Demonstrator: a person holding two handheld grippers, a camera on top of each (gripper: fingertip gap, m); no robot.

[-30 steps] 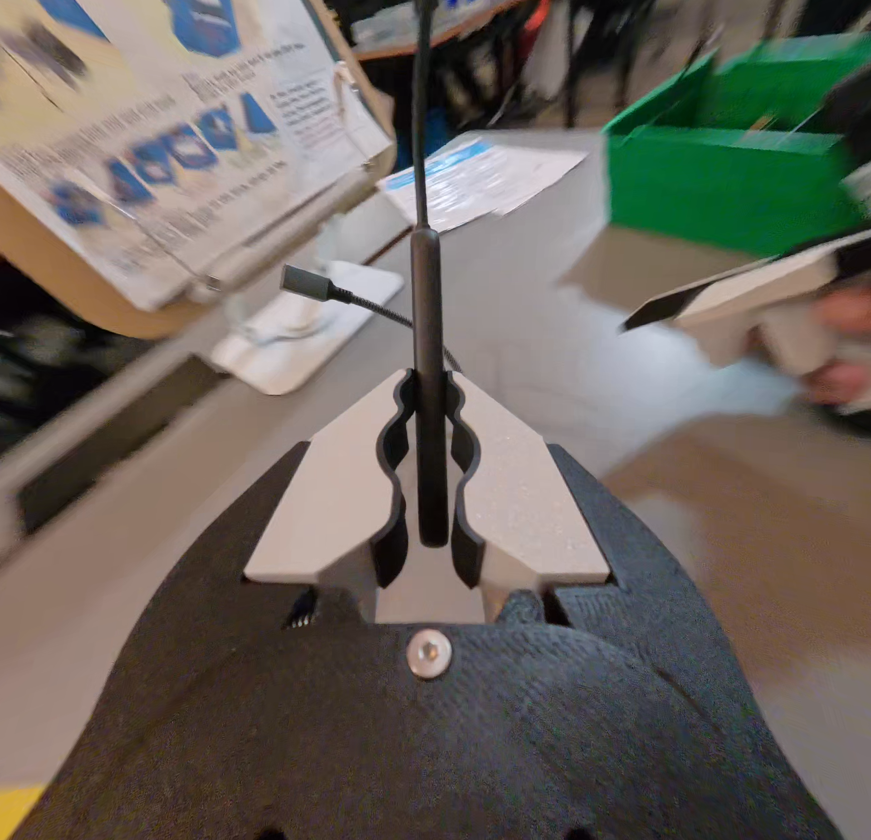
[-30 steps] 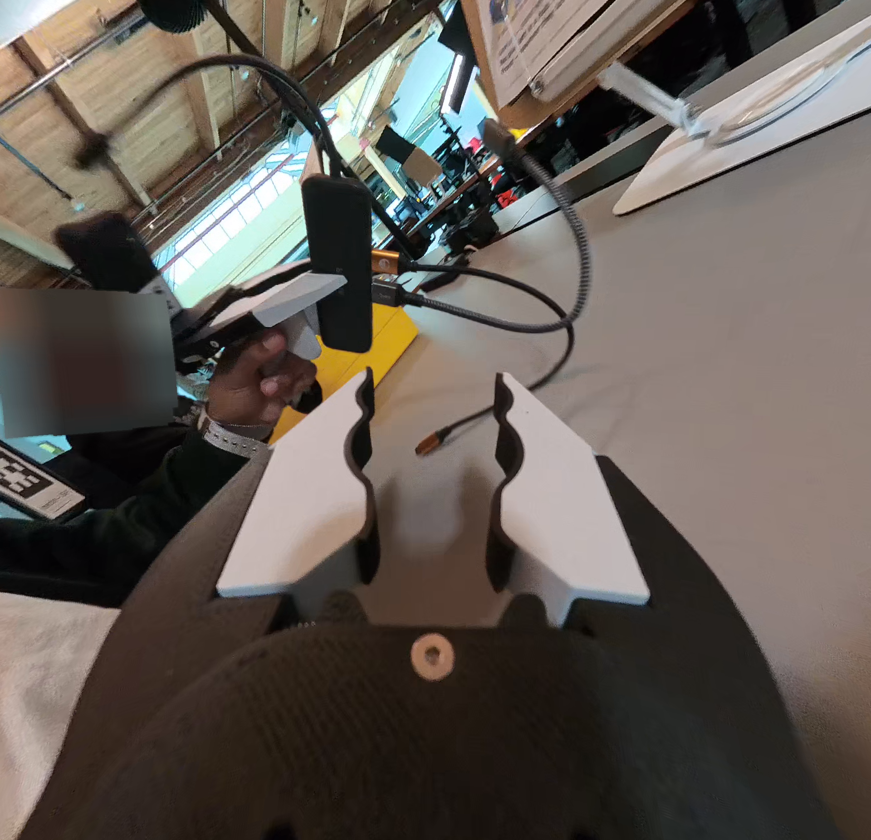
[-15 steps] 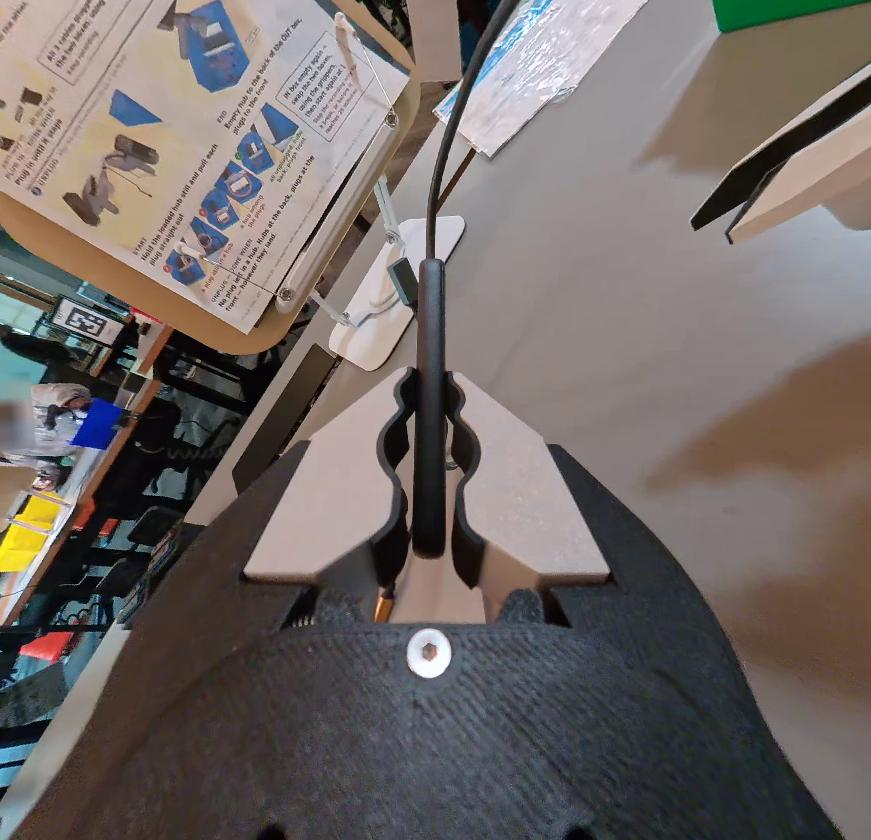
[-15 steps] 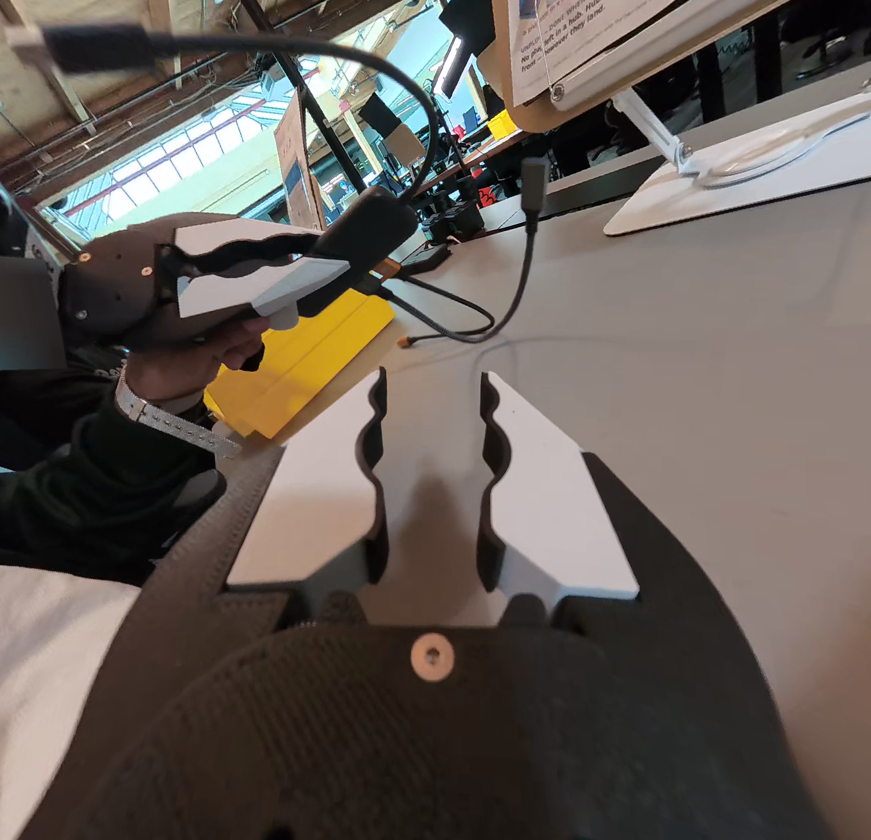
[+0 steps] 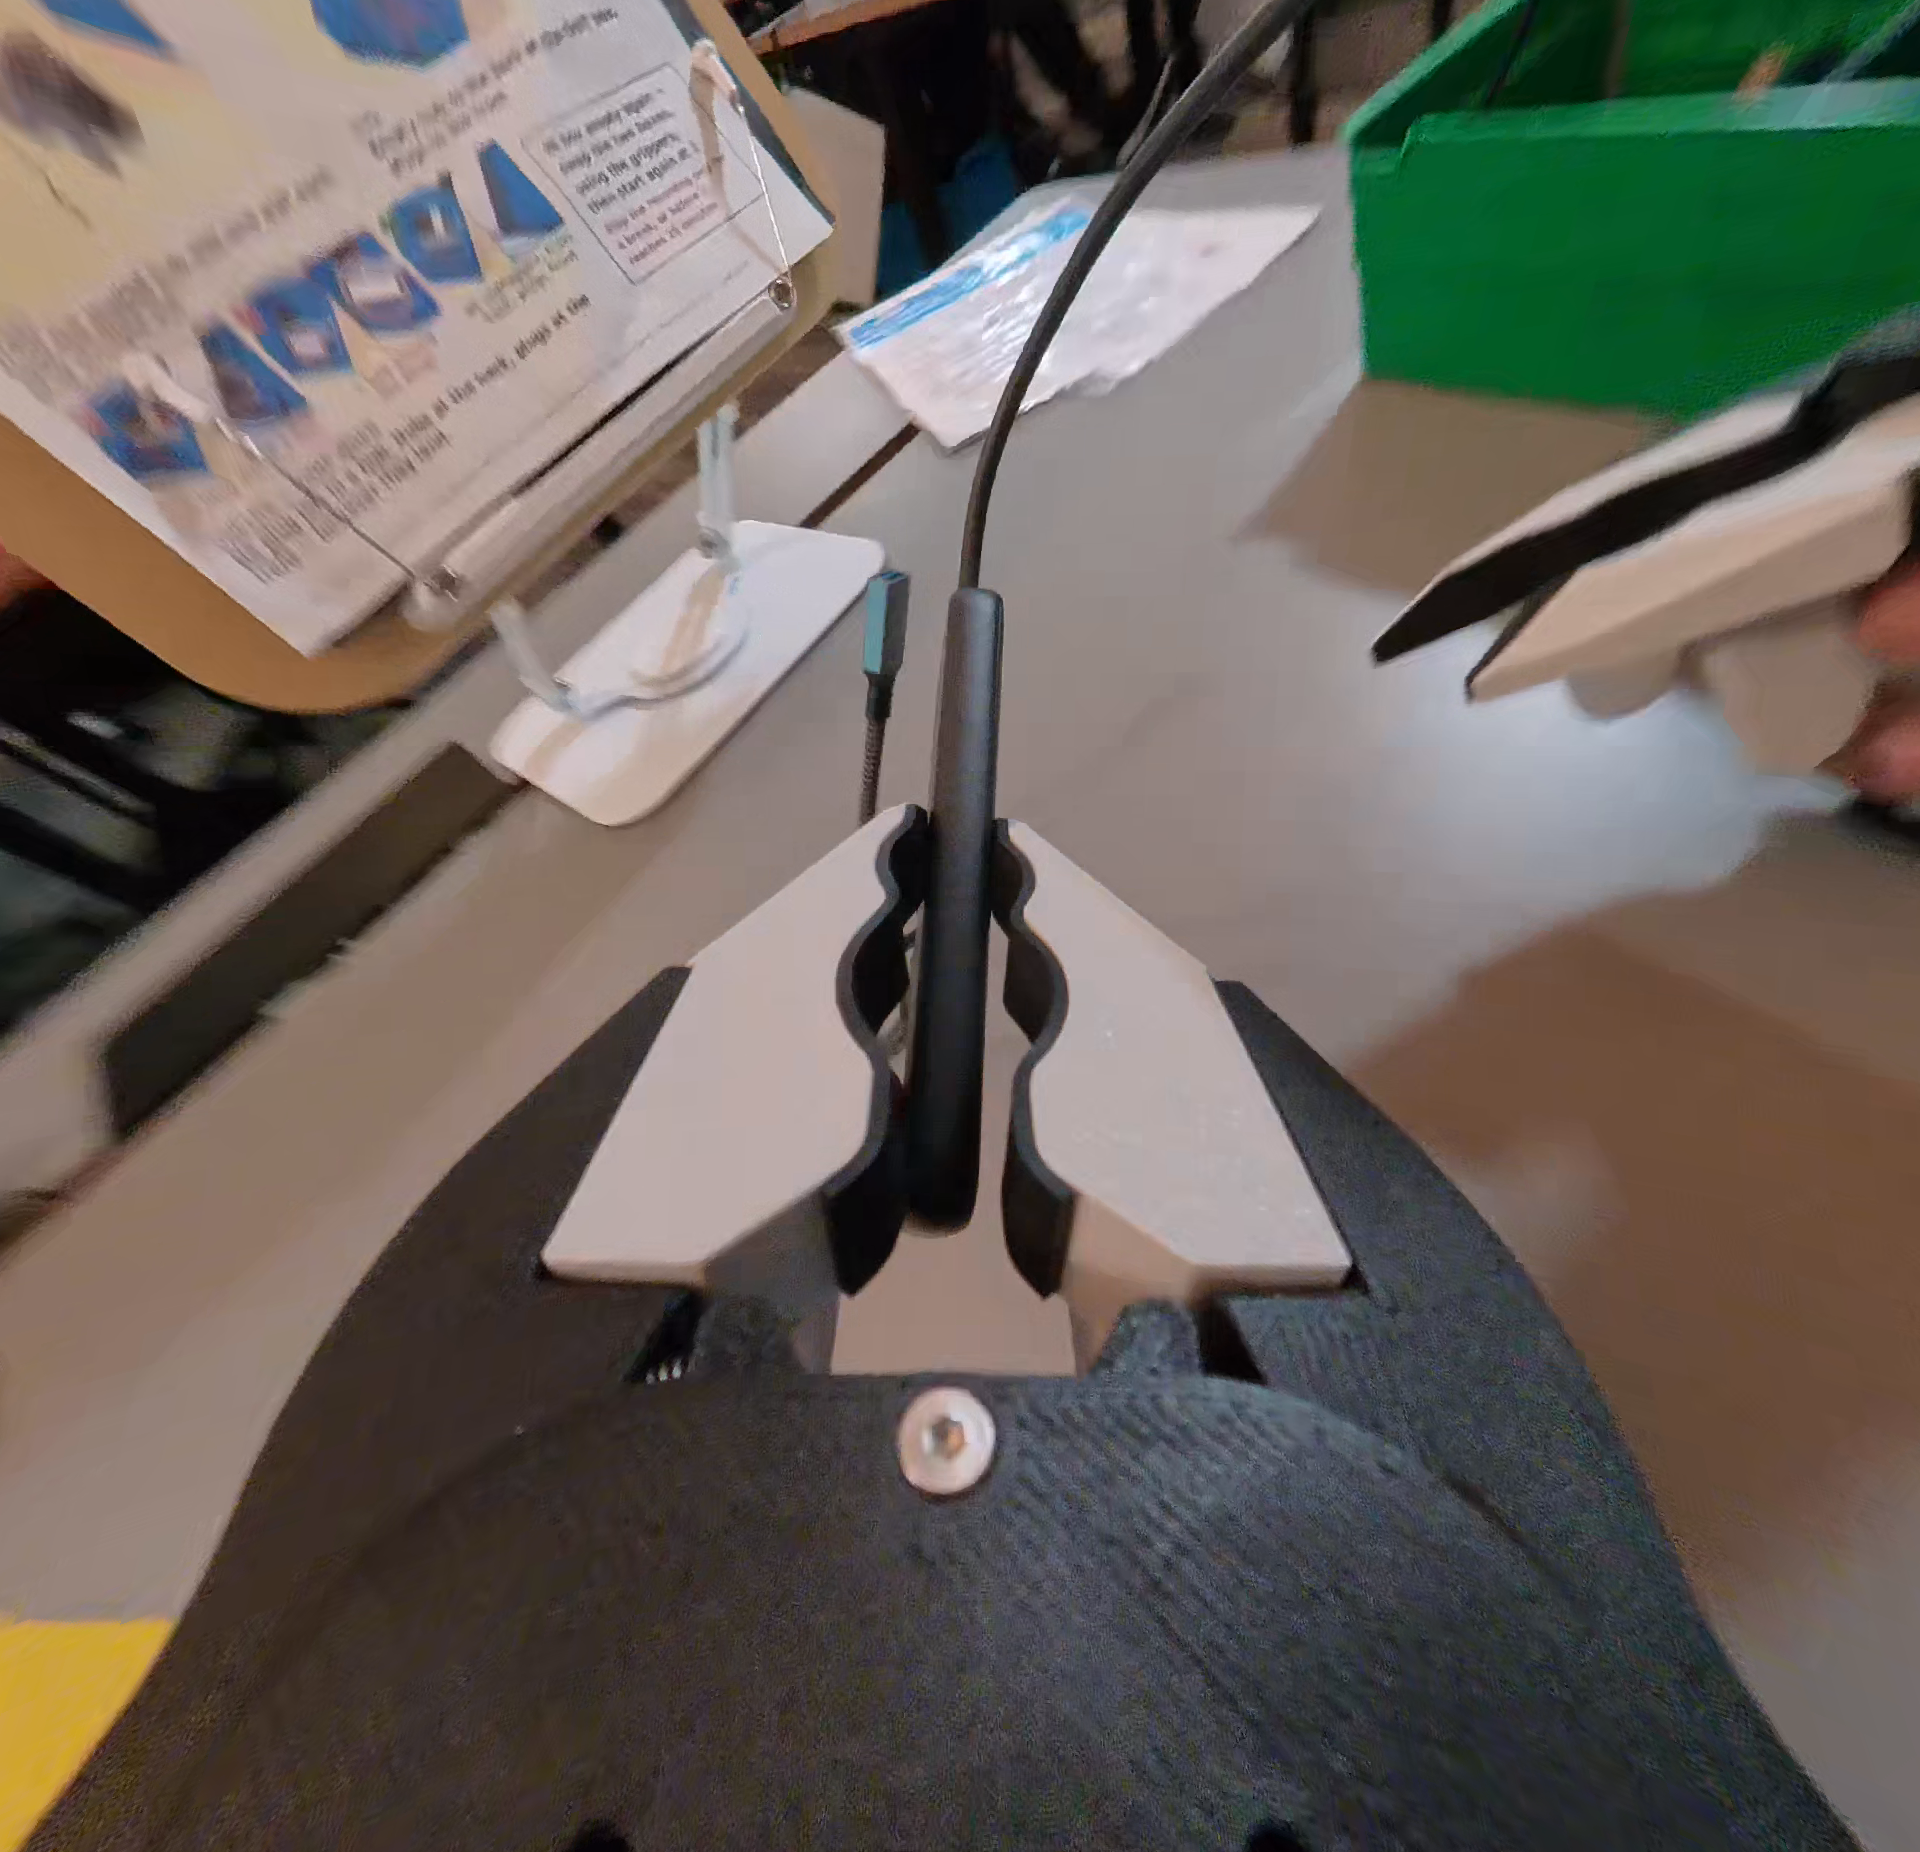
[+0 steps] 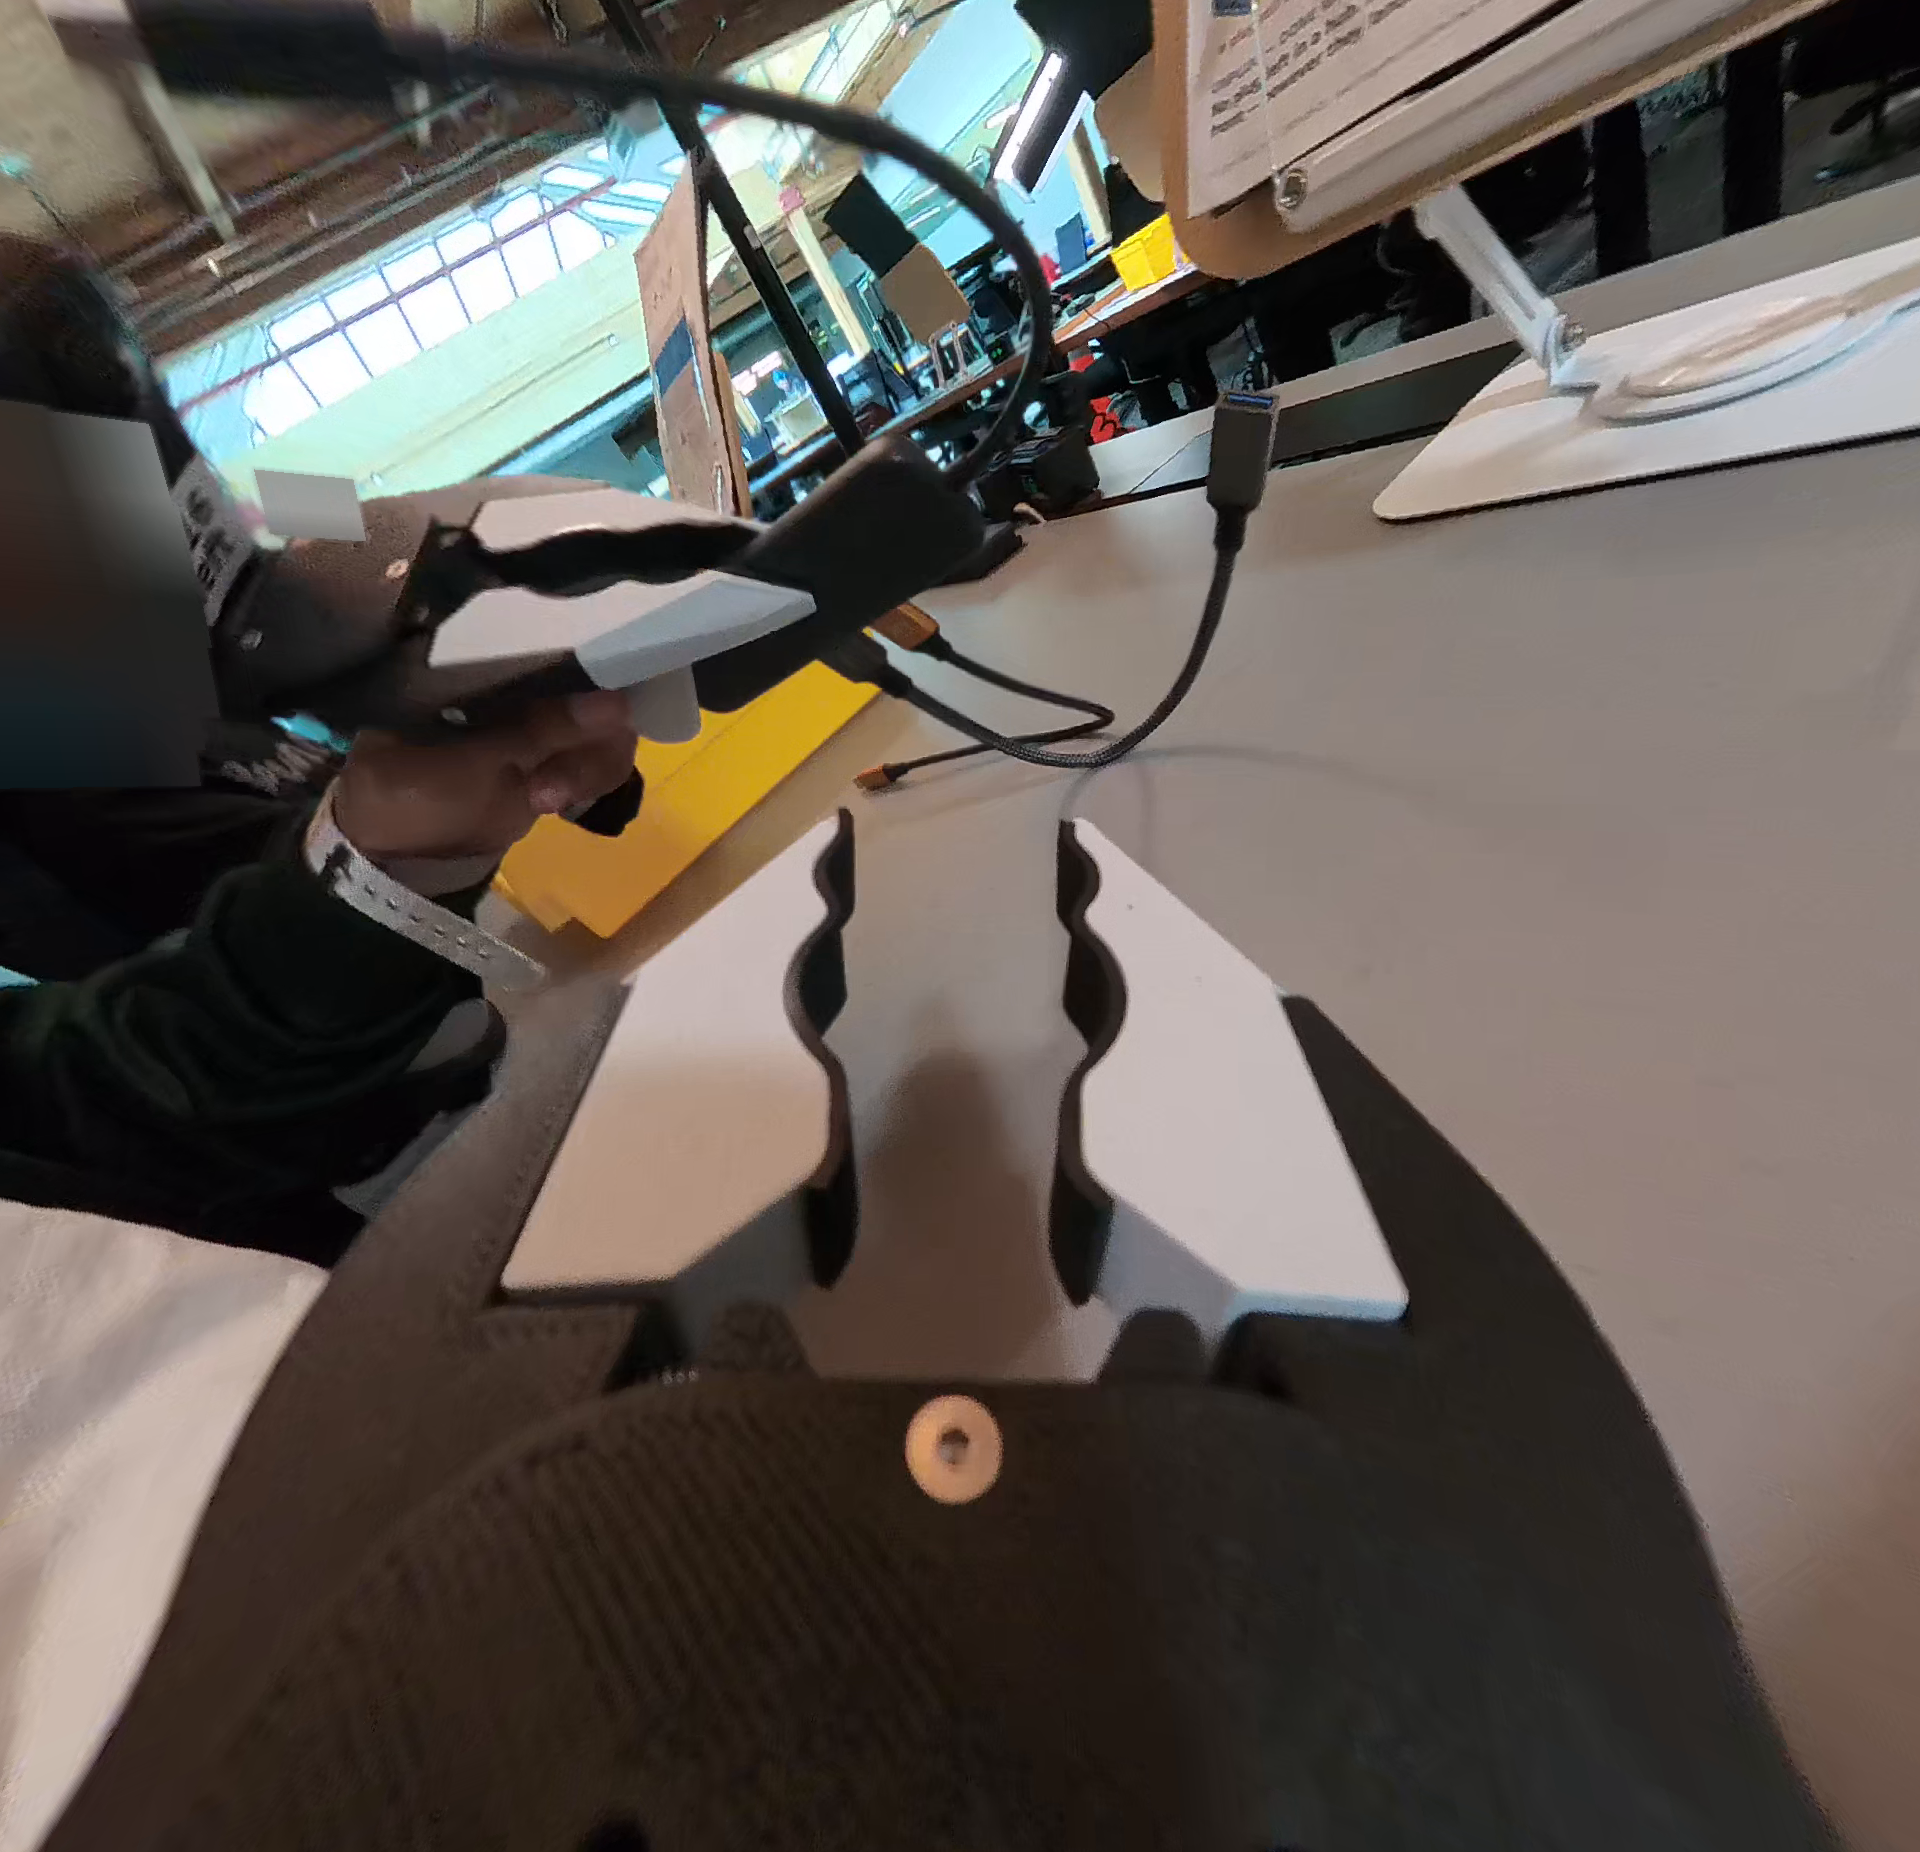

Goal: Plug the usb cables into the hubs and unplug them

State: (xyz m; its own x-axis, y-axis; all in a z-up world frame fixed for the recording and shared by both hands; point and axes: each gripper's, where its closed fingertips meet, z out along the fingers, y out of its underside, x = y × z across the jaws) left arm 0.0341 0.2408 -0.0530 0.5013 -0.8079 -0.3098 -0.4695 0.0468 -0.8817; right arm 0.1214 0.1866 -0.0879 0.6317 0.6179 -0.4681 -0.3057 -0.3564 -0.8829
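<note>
My left gripper point(image 5: 961, 815) is shut on a slim black USB hub point(image 5: 961, 971) and holds it above the grey table point(image 5: 1247, 763). The hub's own black lead point(image 5: 1039, 348) arcs upward. In the right wrist view the hub point(image 6: 873, 545) slants in the left gripper point(image 6: 623, 597), with an orange plug point(image 6: 904, 623) and a braided cable point(image 6: 1174, 701) in its side. The braided cable's grey free end point(image 6: 1242, 441) stands up. A loose orange-tipped plug point(image 6: 883, 779) lies on the table. My right gripper point(image 6: 951, 826) is open and empty, low over the table, right of the hub.
An instruction sheet on a white stand point(image 5: 686, 659) is at the left rear. A green bin point(image 5: 1631, 244) and a plastic-sleeved paper point(image 5: 1070, 316) are farther back. A yellow bin point(image 6: 707, 794) sits below the left gripper. A person's sleeve and hand point(image 6: 468, 784) hold the left gripper.
The left gripper has turned the hub from upright to slanting, and the braided cable's free end has swung along with it. The right gripper stays open and has shifted slightly.
</note>
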